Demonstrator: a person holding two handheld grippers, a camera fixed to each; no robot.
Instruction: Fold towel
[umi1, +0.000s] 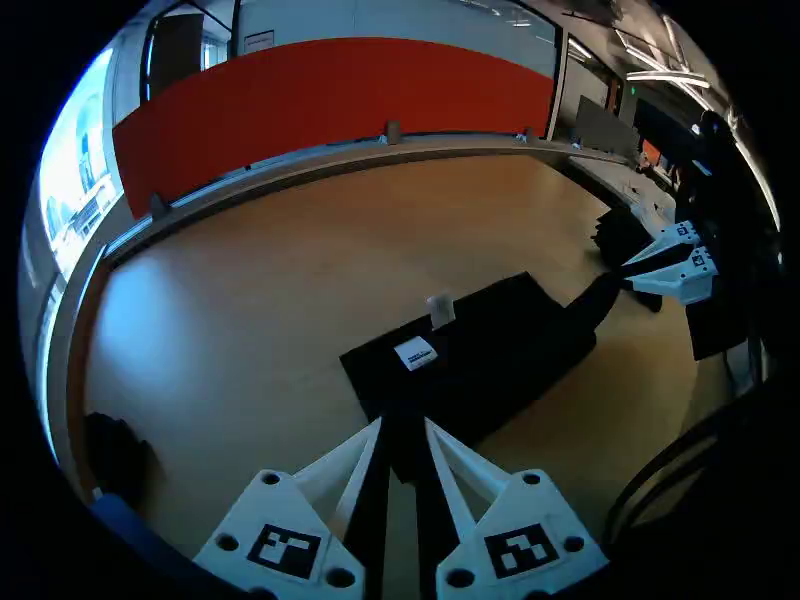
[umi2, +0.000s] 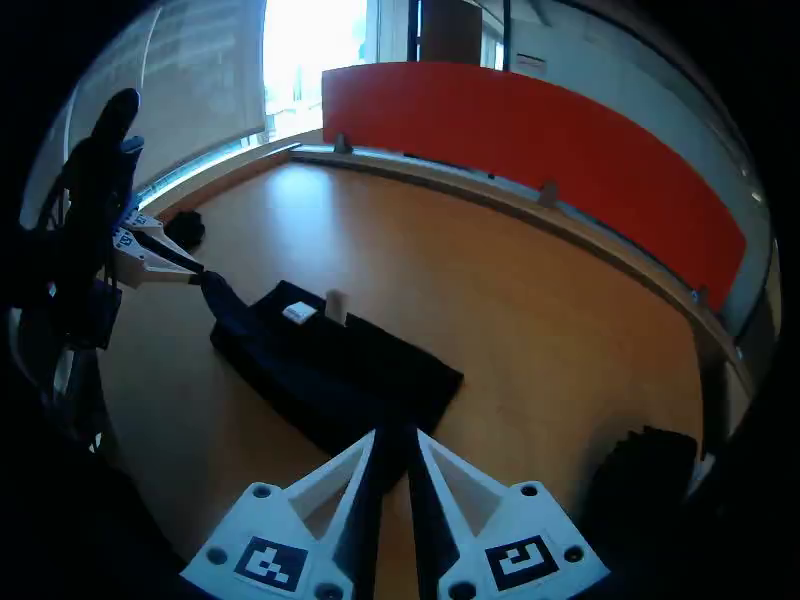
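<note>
Dark towel (umi1: 500, 350) lies bunched lengthwise on a wooden table (umi1: 250, 300), roughly mid-table, with a long red panel (umi1: 330, 90) standing along the far edge. Left gripper (umi1: 404, 428), seen from its own camera: the two white fingers are drawn almost together, with only a narrow slot between them, and dark cloth fills that slot, so the near end of the towel is pinched there. The left gripper view also shows a flat white label (umi1: 415, 352) on top of the towel and a small pale tag (umi1: 440, 308) sticking up just behind it. Far to the right, the other gripper grips the opposite end, which is lifted off the table into a peak. A dark heap (umi1: 620, 235) sits just beyond it. Right gripper (umi2: 396, 436), from its own camera: same story, with the fingers nearly closed and a fold of towel clamped between them. The right gripper view gives the reverse angle. The left gripper is at the far left with a dark sleeve (umi2: 90, 200) above it, and its end of the towel is raised clear of the table. A black bundle (umi2: 640, 470) lies at lower right near the table edge. A bright window (umi2: 310, 60) is behind the panel.
</note>
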